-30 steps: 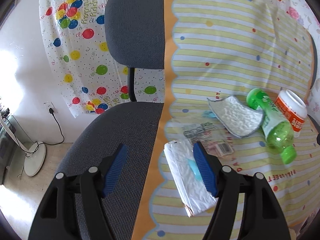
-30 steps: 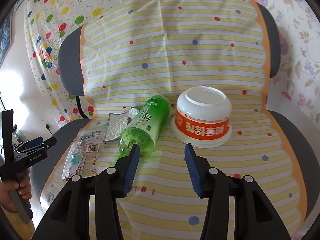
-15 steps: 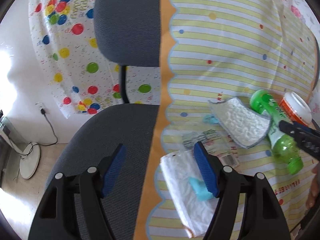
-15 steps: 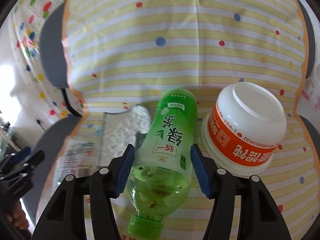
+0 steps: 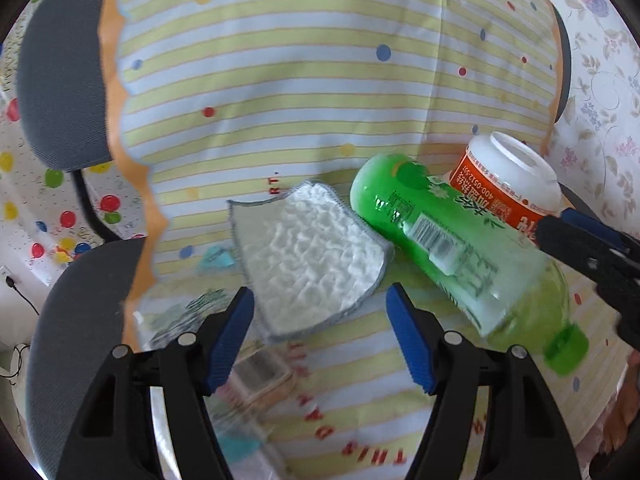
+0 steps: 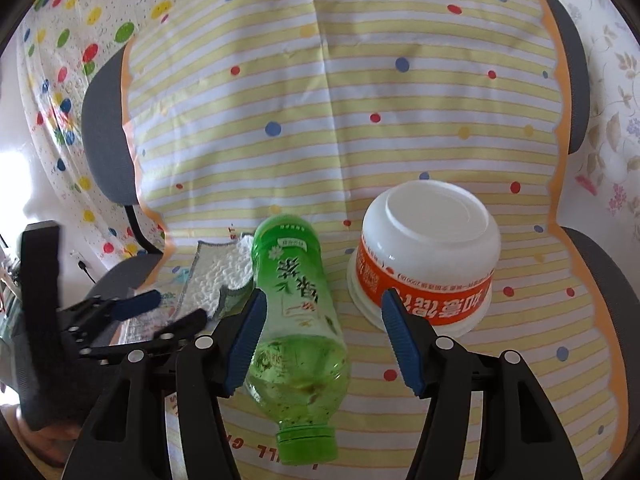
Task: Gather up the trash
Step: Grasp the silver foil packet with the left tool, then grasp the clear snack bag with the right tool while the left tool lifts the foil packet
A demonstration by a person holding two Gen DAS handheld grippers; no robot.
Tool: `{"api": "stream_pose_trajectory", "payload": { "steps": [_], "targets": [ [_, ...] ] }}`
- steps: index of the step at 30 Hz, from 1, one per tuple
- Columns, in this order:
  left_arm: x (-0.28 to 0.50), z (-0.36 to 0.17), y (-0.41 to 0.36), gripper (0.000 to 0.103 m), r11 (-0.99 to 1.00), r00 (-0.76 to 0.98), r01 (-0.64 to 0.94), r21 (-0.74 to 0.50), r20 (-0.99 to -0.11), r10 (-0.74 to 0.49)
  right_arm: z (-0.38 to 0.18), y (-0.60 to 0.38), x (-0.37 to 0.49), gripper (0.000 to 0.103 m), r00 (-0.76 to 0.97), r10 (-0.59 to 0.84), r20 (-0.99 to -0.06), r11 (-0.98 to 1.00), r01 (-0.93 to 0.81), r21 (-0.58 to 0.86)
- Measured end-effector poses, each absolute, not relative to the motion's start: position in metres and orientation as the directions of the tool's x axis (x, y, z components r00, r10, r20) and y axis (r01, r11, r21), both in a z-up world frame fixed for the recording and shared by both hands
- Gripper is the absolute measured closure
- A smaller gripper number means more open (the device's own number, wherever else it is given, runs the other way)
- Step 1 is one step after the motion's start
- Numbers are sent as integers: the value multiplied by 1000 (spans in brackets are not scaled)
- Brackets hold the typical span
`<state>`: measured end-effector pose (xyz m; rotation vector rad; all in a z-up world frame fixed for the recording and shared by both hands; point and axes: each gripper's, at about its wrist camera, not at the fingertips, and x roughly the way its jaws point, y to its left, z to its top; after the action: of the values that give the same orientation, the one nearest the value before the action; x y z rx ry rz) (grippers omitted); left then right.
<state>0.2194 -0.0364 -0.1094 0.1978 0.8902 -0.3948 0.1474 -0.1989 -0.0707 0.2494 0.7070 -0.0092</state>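
A green tea bottle (image 6: 296, 300) lies on its side on the striped plastic sheet (image 6: 320, 120), cap towards me. It sits between the jaws of my open right gripper (image 6: 324, 320), close to the left pad and clear of the right one. An upturned white and orange bowl (image 6: 428, 260) stands just right of the bottle. My left gripper (image 5: 320, 316) is open above the near edge of a white textured pad with a grey border (image 5: 312, 256). The bottle (image 5: 440, 248), the bowl (image 5: 508, 176) and the right gripper (image 5: 568, 232) show at the right of the left wrist view.
The sheet drapes over a grey office chair (image 5: 60, 80). Clear plastic wrappers (image 5: 256, 372) lie under the left gripper's near side. A balloon-print curtain (image 6: 60, 60) hangs behind on the left, and flowered wallpaper (image 6: 612, 80) is on the right. A person's hand (image 6: 48, 436) holds the left gripper (image 6: 160, 314).
My left gripper has swung right, from the chair's bare seat and a tissue packet to the white pad. My right gripper has come forward around the bottle and its jaws have widened.
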Motion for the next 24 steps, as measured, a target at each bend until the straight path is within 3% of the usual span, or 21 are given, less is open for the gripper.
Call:
{"api": "stream_pose_trajectory", "payload": {
  "steps": [3,6,7,9,10,17,24],
  "targets": [
    [238,-125,-43,36,912,512,408,-28,-821,-254,-68,-203,147,42,771,90,-630,967,85,242],
    [250,-137,-37,45,914,455,383,-137,-833,-315,-66,-208,141,42,779,109,-618,963,71,259],
    [251,-136,-36,62,916,462,379,-133,-831,-311,-66,-209,140,42,781,113,-614,963,67,262],
    [249,-132,-34,87,911,469,394,-124,-825,-316,-65,-210,136,42,786,122,-606,961,59,269],
    [249,-131,-32,94,910,470,392,-136,-820,-326,-64,-210,133,42,789,120,-603,962,58,267],
    [207,-68,-10,97,913,664,395,-104,-655,-362,-49,-207,113,42,814,93,-573,970,55,235],
    [158,2,42,97,951,812,299,-75,-503,-295,-32,-190,96,42,831,124,-542,969,17,248]
  ]
}}
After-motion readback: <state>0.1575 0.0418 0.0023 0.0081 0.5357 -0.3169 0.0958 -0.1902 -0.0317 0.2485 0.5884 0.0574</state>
